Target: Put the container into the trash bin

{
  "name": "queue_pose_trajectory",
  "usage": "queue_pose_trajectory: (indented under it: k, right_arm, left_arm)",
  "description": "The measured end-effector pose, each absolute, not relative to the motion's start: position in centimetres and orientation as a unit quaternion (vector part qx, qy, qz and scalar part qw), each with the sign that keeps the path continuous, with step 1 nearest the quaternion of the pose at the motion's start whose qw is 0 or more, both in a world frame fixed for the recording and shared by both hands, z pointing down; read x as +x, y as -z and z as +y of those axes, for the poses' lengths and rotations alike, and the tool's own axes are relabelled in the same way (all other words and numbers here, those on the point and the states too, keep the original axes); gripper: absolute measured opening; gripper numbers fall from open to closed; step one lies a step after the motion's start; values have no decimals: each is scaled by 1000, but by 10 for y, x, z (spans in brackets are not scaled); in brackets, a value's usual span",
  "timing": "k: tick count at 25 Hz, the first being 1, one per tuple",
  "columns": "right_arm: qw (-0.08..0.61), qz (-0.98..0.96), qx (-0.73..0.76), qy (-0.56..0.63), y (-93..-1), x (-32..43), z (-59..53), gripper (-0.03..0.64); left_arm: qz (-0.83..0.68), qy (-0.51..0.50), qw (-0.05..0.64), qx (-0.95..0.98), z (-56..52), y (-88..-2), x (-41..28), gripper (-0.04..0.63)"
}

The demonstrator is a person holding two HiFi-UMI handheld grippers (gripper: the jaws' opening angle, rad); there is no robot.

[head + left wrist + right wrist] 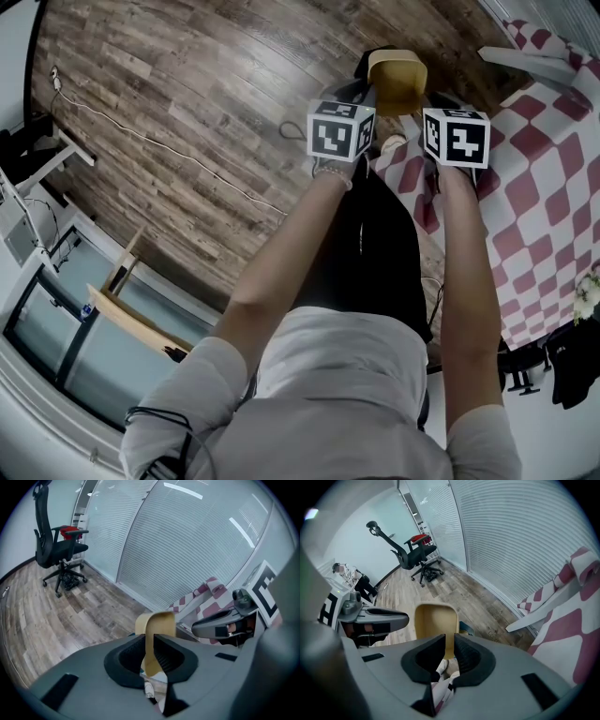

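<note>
Presently, one tan container (397,81) is counted. Left gripper (151,652) and right gripper (450,649) each clamp one side wall.

A tan, open-topped container (397,82) with rounded corners is held in the air above the wooden floor (187,94). Its thin wall is pinched on opposite sides by the jaws of the left gripper (151,654) and right gripper (449,649).

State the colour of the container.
Tan, a dull mustard yellow. The container shows best in the right gripper view.
</note>
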State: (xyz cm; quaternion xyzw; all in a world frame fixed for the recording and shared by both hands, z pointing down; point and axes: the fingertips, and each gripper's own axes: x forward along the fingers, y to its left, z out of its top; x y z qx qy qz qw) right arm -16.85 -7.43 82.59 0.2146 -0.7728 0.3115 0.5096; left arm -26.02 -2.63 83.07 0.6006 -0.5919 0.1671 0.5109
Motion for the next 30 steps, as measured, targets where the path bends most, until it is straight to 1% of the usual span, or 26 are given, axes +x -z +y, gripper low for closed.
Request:
queue_pose_trajectory:
  k: [6,13,21,24,27,30]
  right_arm:
    - [485,-791,235,-291,-808,-170,-86,46]
    - [424,-833,244,-257,-753,-186,-99,46]
    - [368,-884,229,-177,-667,-196,-98,45]
    - [333,-901,224,-165,-626,-200,-97,46]
    - [290,-920,217,-152,-583,-208,-102,44]
    - [256,-933,212,-141,-540,-211,-102,44]
  left_arm:
    - [-593,-166,504,606,-24,-821,-259,43]
    - [-598,-143,483,624,-35,-781,-259,43]
    - [-599,-111,434,664,-44,-690,-248,41]
    - [-601,-87,407,682,-50,-645,-248,41]
    - [-595,-42,377,709,-62,-599,-248,41]
    - [-591,-31,345,729,-66,-556,-245,40]
